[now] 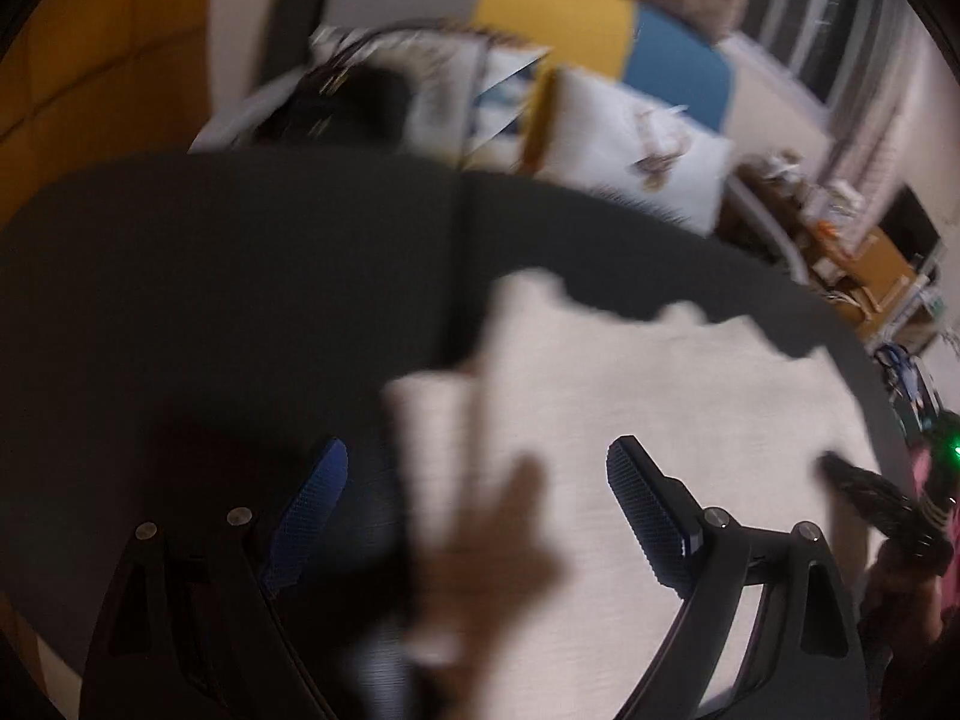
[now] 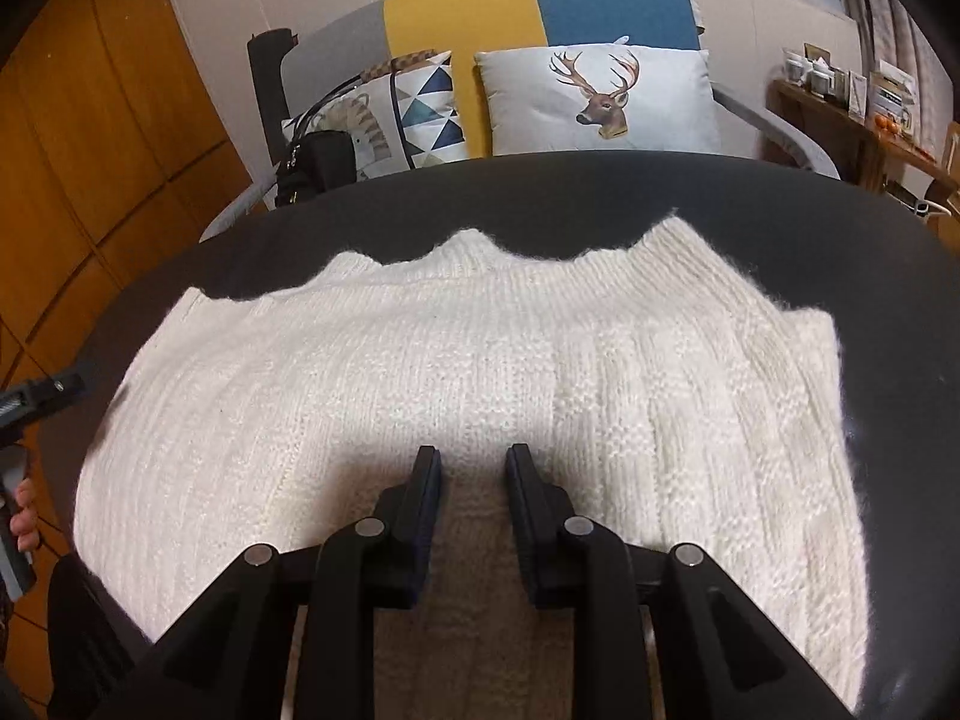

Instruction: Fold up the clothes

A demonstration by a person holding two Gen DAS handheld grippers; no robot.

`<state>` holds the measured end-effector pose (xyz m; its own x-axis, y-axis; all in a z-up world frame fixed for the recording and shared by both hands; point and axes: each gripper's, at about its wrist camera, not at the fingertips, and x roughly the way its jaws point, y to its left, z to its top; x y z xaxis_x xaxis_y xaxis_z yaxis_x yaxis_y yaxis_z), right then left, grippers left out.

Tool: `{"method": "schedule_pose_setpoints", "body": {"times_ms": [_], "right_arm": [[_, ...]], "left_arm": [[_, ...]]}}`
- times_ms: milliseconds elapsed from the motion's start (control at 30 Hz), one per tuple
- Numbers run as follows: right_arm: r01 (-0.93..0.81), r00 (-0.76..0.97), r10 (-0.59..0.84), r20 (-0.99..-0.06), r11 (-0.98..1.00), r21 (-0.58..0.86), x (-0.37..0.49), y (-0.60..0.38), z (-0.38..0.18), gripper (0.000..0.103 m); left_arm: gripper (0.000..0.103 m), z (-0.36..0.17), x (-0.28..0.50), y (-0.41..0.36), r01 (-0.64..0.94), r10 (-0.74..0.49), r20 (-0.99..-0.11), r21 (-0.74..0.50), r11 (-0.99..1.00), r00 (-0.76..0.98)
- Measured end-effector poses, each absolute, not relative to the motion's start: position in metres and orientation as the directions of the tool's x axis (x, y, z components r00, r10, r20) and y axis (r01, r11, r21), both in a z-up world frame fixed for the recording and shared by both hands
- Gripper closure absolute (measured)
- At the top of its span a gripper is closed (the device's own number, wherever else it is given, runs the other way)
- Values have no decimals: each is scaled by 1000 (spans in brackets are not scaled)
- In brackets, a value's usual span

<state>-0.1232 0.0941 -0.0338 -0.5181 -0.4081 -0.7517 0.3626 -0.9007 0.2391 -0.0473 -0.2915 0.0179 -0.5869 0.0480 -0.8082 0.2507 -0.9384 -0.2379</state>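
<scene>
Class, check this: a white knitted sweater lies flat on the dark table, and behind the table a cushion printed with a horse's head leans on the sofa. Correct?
Not quite. The cushion shows a deer's head with antlers, not a horse's, as the right wrist view makes clear. The white knitted sweater does lie flat on the dark table.

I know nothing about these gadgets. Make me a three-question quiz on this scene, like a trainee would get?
1. True or false: the white knitted sweater lies on the dark table.
2. What animal is on the cushion behind the table?
3. Which gripper stands wider open: A left gripper, B right gripper?

Key: 1 true. 2 a deer with antlers. 3 A; neither grips anything.
</scene>
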Motion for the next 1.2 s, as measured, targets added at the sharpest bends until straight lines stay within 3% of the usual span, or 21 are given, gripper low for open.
{"method": "schedule_pose_setpoints", "body": {"times_ms": [300,367,400,533,633,767,833,933,1067,1200], "right_arm": [[366,-519,-395,-758,-904,221,-118,93,-31,81],[366,-518,-398,-757,-903,225,-118,93,-31,81],[365,-518,-399,-757,-903,227,-119,93,-31,81],[369,-522,-392,-757,-905,214,-118,92,-31,81],[375,-520,-390,-760,-904,207,-118,91,-31,81],[370,-517,-403,-755,-901,227,-119,93,-32,81],[367,-508,-422,-751,-895,255,-120,97,-31,81],[359,-473,-503,-723,-860,363,-124,114,-22,81],[359,-474,-578,-665,-816,453,-127,154,2,79],[305,-443,-630,-638,-775,553,-140,212,15,68]], "left_arm": [[14,-12,-50,-318,253,200,-777,-418,-872,-597],[44,-14,-51,-318,225,232,-767,-439,-870,-598],[86,-16,-51,-318,220,254,-764,-458,-861,-592],[91,-22,-47,-320,215,301,-753,-502,-838,-585],[96,-22,-39,-328,280,221,-780,-451,-848,-586],[89,-20,-36,-322,239,261,-783,-457,-857,-564],[64,-19,-36,-323,239,297,-776,-492,-837,-557],[43,-14,-36,-332,249,370,-724,-592,-767,-583],[35,-13,-34,-340,240,412,-691,-641,-729,-594],[32,-19,-36,-349,239,455,-678,-673,-700,-577]]}}
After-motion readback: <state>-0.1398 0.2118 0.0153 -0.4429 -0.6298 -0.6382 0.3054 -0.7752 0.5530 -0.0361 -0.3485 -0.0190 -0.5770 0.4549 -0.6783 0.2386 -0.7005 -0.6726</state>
